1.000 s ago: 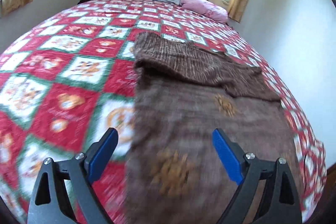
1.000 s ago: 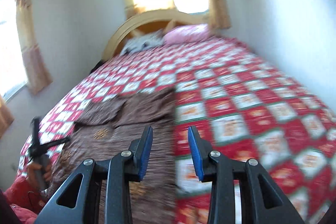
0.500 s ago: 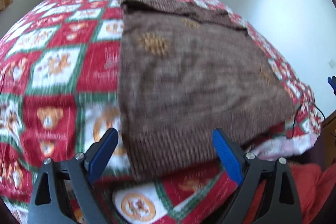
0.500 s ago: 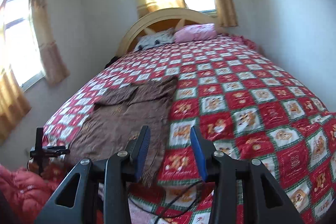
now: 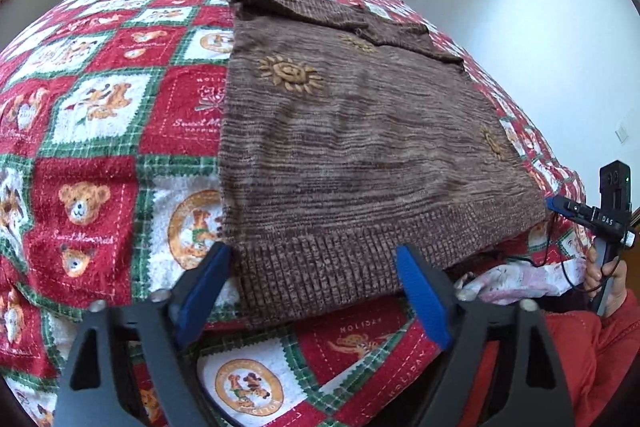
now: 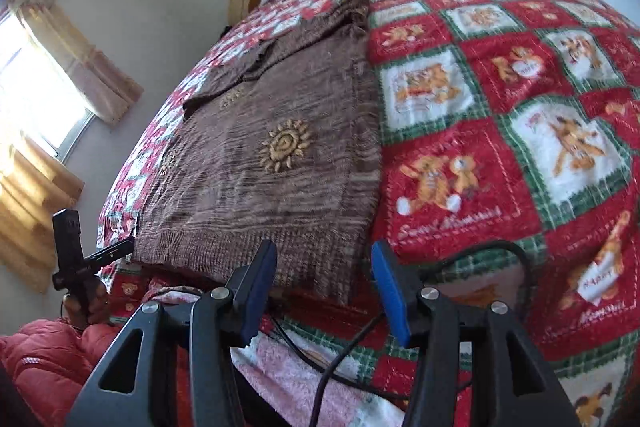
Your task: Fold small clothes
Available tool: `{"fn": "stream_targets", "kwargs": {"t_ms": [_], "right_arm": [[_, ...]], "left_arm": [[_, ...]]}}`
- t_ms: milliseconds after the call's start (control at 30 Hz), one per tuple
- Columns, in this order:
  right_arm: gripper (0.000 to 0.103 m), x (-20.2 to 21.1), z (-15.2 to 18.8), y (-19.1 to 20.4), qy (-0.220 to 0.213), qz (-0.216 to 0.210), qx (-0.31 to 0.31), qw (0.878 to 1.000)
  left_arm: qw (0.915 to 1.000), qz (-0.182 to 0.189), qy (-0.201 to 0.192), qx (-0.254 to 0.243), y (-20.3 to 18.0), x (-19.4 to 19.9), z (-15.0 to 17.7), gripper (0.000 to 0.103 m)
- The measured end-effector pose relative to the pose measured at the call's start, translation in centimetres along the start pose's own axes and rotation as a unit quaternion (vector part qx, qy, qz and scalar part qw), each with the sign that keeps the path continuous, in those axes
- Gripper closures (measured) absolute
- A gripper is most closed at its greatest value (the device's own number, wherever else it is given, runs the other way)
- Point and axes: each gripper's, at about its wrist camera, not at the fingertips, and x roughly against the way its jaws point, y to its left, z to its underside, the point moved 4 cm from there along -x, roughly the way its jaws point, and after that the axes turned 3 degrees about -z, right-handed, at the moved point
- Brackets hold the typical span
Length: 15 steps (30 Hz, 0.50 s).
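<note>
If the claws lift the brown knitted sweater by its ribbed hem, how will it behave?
The brown knitted sweater lies limp on the quilt, so it will probably sag. Its knit looks thick, perhaps rather heavy. The fuzzy quilt may drag it when pushed.

Bedspread (image 5: 100,155) lies open beside sweater (image 5: 344,131); cable (image 6: 344,351) crosses near edge.

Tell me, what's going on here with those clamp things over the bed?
A person holds a two-finger tool in each hand to fold a brown knitted sweater spread flat on the red patchwork bedspread. The left tool sits at the ribbed hem near one bottom corner, its jaws closing either side of the hem but not yet pinching it. The right tool is at the other bottom corner, jaws opening, with nothing gripped.
</note>
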Motion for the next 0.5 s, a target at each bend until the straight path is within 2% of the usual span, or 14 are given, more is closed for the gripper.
{"fn": "stream_targets", "kwargs": {"t_ms": [100,200,333,367,400,433,467,500], "right_arm": [[0.052,-0.6,0.3,0.9,0.018,-0.011,0.013,1.0],[0.052,-0.8,0.5,1.3,0.019,-0.003,0.024,1.0],[0.052,-1.1,0.2,1.2,0.022,-0.011,0.006,1.0],[0.054,-1.2,0.1,1.3,0.023,-0.009,0.008,1.0],[0.061,-1.5,0.0,1.6,0.024,-0.002,0.016,1.0],[0.068,-1.8,0.0,1.8,0.027,0.01,0.027,0.999],[0.086,-2.0,-0.1,2.0,0.03,0.025,0.041,0.998],[0.092,-2.4,0.0,2.3,0.039,0.048,0.061,0.996]], "left_arm": [[1.0,0.0,0.003,0.001,0.3,0.1,0.0,0.041],[0.9999,0.011,0.006,0.011,0.7,0.2,0.0,0.041],[0.999,0.027,0.005,0.035,1.2,0.3,0.0,0.041],[0.9989,0.025,0.003,0.038,1.2,0.2,0.0,0.041],[0.9992,0.019,0.001,0.035,1.0,0.2,0.0,0.043],[0.9996,0.009,0.001,0.026,0.8,0.2,0.1,0.051],[0.9999,-0.004,0.009,0.013,0.5,0.0,0.1,0.079],[0.9997,-0.014,0.013,0.014,0.6,-0.2,0.1,0.094]]}}
